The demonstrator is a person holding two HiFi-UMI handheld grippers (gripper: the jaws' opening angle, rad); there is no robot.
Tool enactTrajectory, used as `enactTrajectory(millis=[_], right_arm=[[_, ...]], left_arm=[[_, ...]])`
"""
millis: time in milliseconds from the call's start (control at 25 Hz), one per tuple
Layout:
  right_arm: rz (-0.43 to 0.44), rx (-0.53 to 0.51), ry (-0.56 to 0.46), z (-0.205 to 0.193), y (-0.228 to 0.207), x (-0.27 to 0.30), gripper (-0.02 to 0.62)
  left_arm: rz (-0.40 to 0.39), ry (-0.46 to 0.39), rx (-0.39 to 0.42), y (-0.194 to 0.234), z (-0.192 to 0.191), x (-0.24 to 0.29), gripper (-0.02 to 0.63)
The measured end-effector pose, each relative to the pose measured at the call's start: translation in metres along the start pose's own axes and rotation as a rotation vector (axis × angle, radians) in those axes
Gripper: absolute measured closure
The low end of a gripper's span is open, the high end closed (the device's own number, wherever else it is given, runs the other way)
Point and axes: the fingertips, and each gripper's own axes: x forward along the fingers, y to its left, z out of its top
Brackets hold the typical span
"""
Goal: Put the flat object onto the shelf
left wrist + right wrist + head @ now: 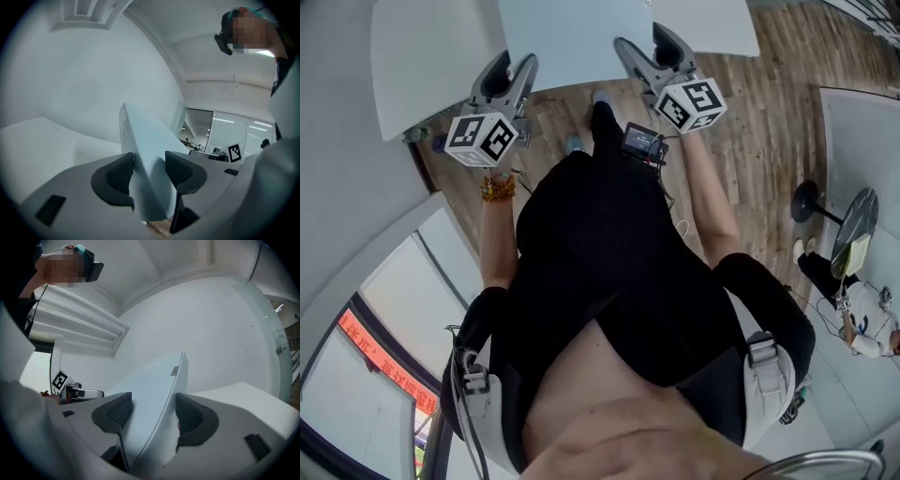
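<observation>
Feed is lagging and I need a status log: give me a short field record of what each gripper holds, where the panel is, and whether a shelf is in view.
held object: flat white panel
left gripper: shut on the panel's near edge
right gripper: shut on the panel's near edge
panel position: carried off the ground by both grippers, wooden floor visible below it
shelf: cannot be picked out for sure in these views
task state: panel not yet placed

Wooden floor (759, 131), black pedestal base (807, 200)
</observation>
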Motion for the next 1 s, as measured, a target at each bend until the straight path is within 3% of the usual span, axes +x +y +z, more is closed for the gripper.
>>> enactTrajectory(millis=[560,1000], right_arm=[[-0.008,0.121,0.234,-0.113,-0.030,0.030,0.318],[-0.010,0.188,0.338,-0.154,-0.042,0.054,0.318]], left_arm=[[0.066,0.229,-0.186,0.056,-0.108,0.018,0.390],[0.093,0.322,-0.210,0.086,-0.132,0.032,0.390]])
